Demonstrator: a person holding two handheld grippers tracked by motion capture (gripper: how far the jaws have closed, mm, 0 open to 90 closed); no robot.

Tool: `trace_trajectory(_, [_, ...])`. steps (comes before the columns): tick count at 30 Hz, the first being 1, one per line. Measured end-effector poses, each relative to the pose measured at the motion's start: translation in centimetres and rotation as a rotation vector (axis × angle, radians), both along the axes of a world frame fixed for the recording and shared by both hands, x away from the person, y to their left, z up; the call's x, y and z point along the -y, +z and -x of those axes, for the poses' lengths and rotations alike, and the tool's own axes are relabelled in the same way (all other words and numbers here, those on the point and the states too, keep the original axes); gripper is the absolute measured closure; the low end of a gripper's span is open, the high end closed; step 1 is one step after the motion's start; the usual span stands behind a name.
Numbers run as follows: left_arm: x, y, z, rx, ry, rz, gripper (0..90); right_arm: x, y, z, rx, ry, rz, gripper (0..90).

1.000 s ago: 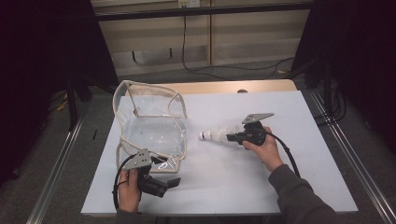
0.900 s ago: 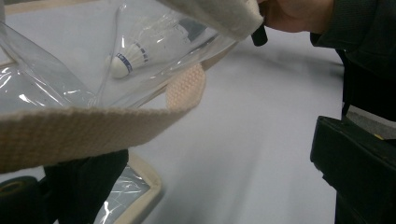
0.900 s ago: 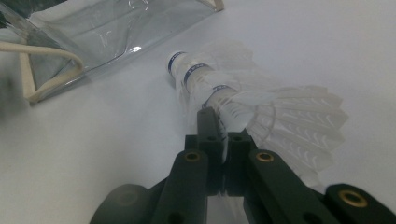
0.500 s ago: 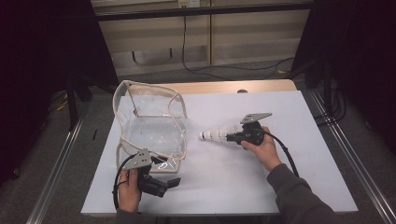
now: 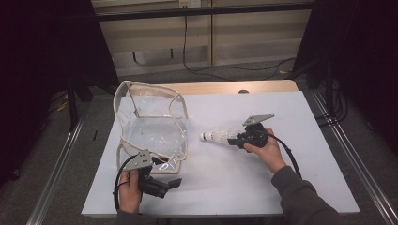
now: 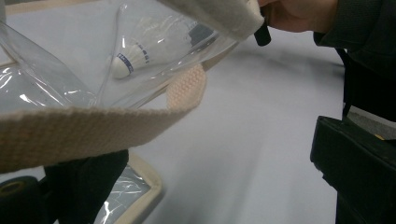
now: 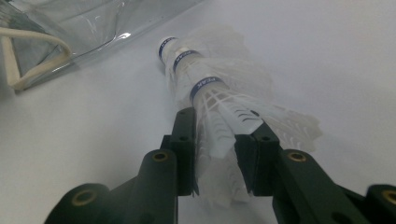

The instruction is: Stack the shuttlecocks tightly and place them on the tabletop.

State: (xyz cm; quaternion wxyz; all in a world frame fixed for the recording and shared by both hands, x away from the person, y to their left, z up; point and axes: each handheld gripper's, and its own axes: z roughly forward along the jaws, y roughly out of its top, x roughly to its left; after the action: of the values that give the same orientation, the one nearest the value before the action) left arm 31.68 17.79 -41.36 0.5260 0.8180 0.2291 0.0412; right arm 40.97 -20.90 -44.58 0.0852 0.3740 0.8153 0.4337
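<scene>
At centre frame the right gripper [image 5: 234, 140] was clamped on a stack of shuttlecocks [image 5: 217, 137], not yet inside the clear bag [image 5: 150, 126] at left, whose strap [image 6: 70, 133] the left gripper [image 5: 172, 183] gripped.

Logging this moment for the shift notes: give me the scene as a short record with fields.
surface: table with a white top
bag: clear plastic bag with cream straps, lying at the left of the table
shuttlecocks: white stack of shuttlecocks, cork ends toward the bag, outside it
right gripper: right gripper, fingers shut on the feather end of the stack
left gripper: left gripper, at the bag's near edge; a cream strap crosses in front of its camera; grip unclear
</scene>
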Motion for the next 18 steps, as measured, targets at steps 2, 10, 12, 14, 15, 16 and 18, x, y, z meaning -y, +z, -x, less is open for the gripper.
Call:
trace_trajectory(2, [0.02, 0.0, 0.02, -0.002, 0.0, 0.001, 4.4, 0.16, -0.03, 0.18, -0.002, 0.001, 0.008, 68.8])
trace_trajectory(10, [0.01, 0.01, 0.02, -0.002, 0.001, 0.001, 4.4, 0.51, 0.02, 0.65, -0.018, 0.016, 0.007, 77.5])
trace_trajectory(12, [0.04, 0.0, 0.03, -0.003, 0.004, 0.004, 4.4, 0.57, 0.11, 0.69, -0.026, 0.022, 0.005, 82.8])
trace_trajectory(14, [0.02, 0.01, 0.02, -0.002, 0.002, 0.002, 4.4, 0.67, 0.21, 0.69, -0.026, 0.023, 0.004, 88.1])
trace_trajectory(15, [0.05, 0.0, 0.03, -0.004, 0.005, 0.006, 4.4, 0.71, 0.24, 0.66, -0.024, 0.025, 0.003, 89.1])
trace_trajectory(16, [0.03, 0.01, 0.02, -0.002, 0.003, 0.003, 4.4, 0.72, 0.26, 0.65, -0.022, 0.026, 0.003, 89.6])
trace_trajectory(18, [0.03, 0.01, 0.02, -0.002, 0.003, 0.004, 4.4, 0.7, 0.3, 0.63, -0.019, 0.031, -0.001, 89.9])
